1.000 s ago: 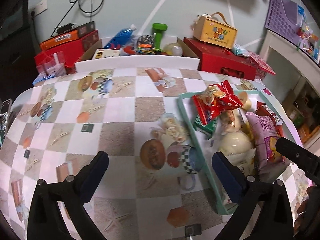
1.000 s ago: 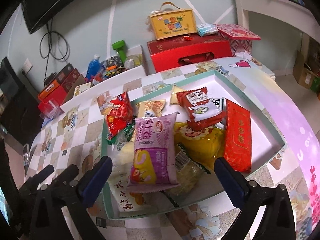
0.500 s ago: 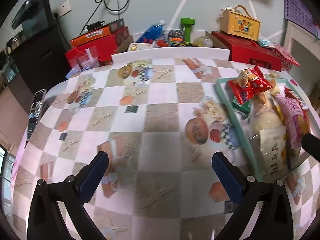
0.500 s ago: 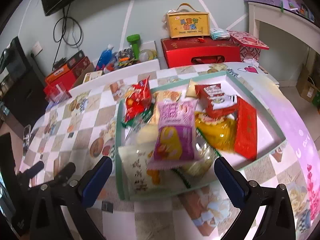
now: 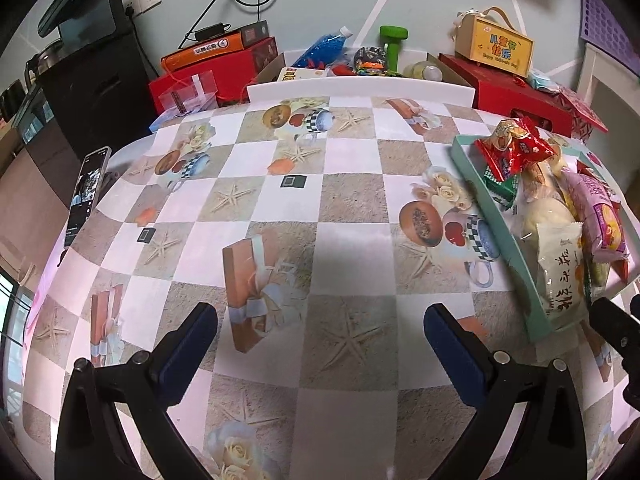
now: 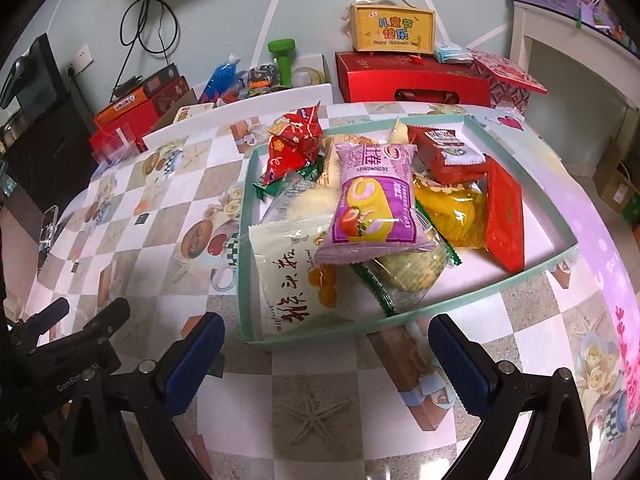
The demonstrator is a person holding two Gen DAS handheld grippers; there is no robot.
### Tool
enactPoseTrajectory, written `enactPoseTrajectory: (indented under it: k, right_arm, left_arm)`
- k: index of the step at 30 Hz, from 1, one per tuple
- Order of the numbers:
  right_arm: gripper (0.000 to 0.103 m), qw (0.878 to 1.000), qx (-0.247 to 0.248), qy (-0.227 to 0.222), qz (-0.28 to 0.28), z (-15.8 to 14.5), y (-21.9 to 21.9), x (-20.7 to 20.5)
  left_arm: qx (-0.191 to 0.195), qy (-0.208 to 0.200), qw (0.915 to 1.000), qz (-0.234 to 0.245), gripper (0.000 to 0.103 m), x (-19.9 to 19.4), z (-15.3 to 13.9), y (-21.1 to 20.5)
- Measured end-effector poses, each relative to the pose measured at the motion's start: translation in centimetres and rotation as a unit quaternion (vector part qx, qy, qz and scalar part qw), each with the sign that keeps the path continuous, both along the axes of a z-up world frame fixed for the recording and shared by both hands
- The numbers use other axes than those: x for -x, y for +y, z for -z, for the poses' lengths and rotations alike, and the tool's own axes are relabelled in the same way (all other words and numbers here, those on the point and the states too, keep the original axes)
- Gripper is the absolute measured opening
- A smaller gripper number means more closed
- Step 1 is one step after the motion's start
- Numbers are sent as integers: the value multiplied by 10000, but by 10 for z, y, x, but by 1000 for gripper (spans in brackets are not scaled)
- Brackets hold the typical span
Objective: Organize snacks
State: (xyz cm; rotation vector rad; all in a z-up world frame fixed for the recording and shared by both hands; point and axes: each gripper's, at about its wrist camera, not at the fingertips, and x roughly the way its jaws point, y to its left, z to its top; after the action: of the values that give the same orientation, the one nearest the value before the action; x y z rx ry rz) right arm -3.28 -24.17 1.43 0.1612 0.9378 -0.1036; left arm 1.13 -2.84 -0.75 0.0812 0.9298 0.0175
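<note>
- Left wrist view: the left tool [image 5: 320, 322] is held spread wide and empty above the checked tabletop [image 5: 352, 196], well apart from the snacks. The tray [image 5: 500, 236] is seen at the right, with a red packet [image 5: 514, 152] riding high on the pile.
- Right wrist view: the right tool [image 6: 326, 344] is spread and empty too, poised just before the tray's near wall [image 6: 400, 320]. A purple cake packet [image 6: 374, 204] is laid on top, overlapping a white packet [image 6: 288, 276]; a yellow bag [image 6: 452, 212] and a flat red packet [image 6: 505, 212] are beside it.
- The packets are judged light, soft, slippery and easily crushed; a crimped end seam is best pinched, top packet first.
</note>
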Motion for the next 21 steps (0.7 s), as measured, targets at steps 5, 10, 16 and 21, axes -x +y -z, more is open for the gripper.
enactPoseTrajectory:
  k: [5,10,16,21]
  right_arm:
    - [103,10000,27,-19,-36,-1,2,-1]
    - [103,10000,15,-26,-28,-1,1,-3]
    - [103,10000,-20,-19,12,2,-3,-6]
    - [103,10000,-52,-5,67,5,-6,-7]
  left_arm:
    - [69,14,10000,-4,103,-2,1,3]
    - [48,39,10000,36,103,-4,4,1]
    - [70,56,10000,24,103,-7,7,0]
    - [45,98,9999,21,103,-10,11,-1]
